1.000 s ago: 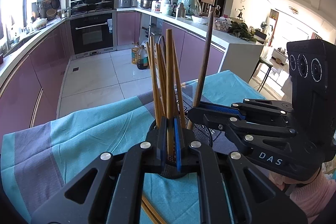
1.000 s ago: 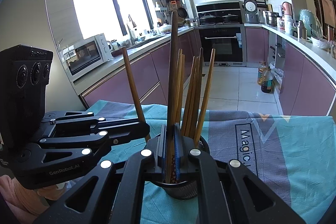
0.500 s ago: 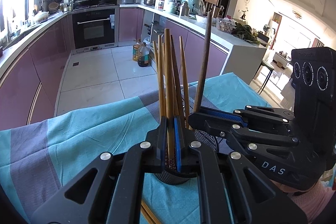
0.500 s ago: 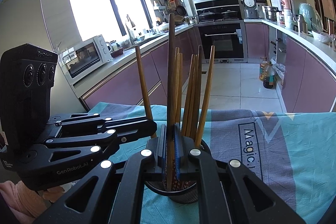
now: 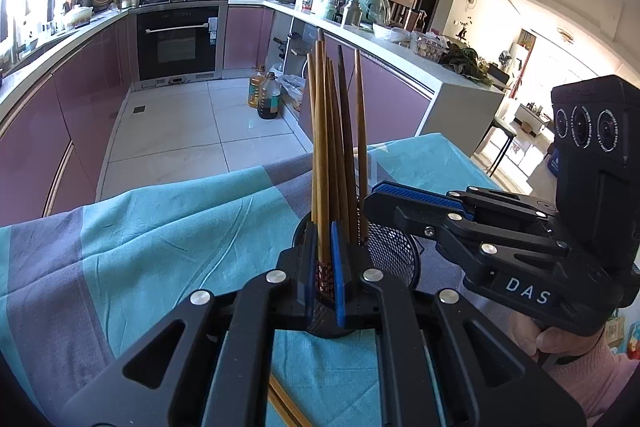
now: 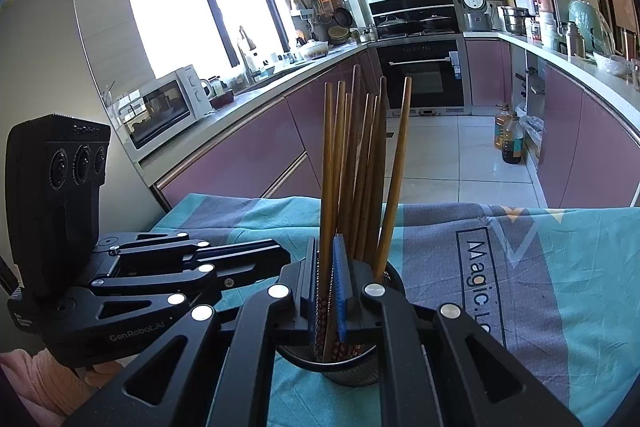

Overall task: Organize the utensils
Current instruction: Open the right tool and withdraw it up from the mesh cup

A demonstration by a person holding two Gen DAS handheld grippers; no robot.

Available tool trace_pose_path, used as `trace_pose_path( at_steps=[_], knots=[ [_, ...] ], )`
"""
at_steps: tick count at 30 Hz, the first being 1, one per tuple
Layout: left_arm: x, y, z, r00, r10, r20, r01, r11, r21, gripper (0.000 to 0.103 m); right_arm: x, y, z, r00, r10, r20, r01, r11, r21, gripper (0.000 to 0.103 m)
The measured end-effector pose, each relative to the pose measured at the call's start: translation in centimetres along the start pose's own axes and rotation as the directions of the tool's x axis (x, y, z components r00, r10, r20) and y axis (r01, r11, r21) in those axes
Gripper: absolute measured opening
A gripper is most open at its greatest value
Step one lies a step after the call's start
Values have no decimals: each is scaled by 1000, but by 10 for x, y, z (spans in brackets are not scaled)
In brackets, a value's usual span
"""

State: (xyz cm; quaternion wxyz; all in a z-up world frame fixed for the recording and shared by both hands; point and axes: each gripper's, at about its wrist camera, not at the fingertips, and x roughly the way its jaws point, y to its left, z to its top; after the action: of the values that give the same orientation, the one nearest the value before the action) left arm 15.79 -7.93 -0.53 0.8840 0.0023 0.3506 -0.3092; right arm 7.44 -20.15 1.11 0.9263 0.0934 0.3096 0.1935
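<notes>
Holder: a black mesh cup [image 6: 352, 367] stands upright on the table, right under both gripper noses; in the left wrist view its rim [image 5: 394, 251] shows at about 3 o'clock of the left jaws.
Contents: a sheaf of wooden chopsticks [image 6: 360, 171], handles up and fanned a little; patterned red tips show down inside the mesh. One darker stick [image 5: 347, 147] stands among the paler ones.
Left gripper [image 5: 325, 267]: jaws nearly closed, blue pads pinching one pale chopstick [image 5: 321, 155] that stands in the cup.
Right gripper [image 6: 326, 291]: jaws nearly closed as well, pinching a chopstick [image 6: 327, 163] whose lower end is in the cup.
Loose sticks: a pair of chopsticks [image 5: 284, 407] lies flat on the cloth at 6 o'clock of the cup, partly hidden under the left gripper.
Tablecloth [image 5: 168, 227]: teal and grey, wrinkled, with printed lettering [image 6: 480, 287] at 3 o'clock of the cup in the right wrist view.
Hands: a pink sleeve [image 5: 592, 379] behind the right gripper.
</notes>
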Motion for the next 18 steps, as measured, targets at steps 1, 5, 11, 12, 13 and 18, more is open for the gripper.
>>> trace_pose_path(
  at_steps=[1,5,11,12,13,18],
  knots=[
    [-1,1,-1,1000,5,6,-5,1000,-3,8,0,0,-1,1000,0,-1,0,1000,1,8],
    [-10,1,-8,999,26,38,-26,1000,-1,12,-4,2,-4,1000,9,-2,-9,1000,-4,8],
    [-32,-2,-20,989,102,110,-104,995,10,31,-19,12,-12,999,42,13,-41,999,-34,22],
    [-36,-2,-23,986,114,119,-116,993,10,35,-21,14,-14,999,46,14,-46,998,-38,25],
    [-41,-1,-26,984,123,128,-125,992,9,39,-24,16,-16,998,55,14,-54,998,-44,28],
    [-64,5,-41,965,196,175,-198,980,-7,64,-31,28,-30,997,75,5,-75,995,-64,41]
  ],
)
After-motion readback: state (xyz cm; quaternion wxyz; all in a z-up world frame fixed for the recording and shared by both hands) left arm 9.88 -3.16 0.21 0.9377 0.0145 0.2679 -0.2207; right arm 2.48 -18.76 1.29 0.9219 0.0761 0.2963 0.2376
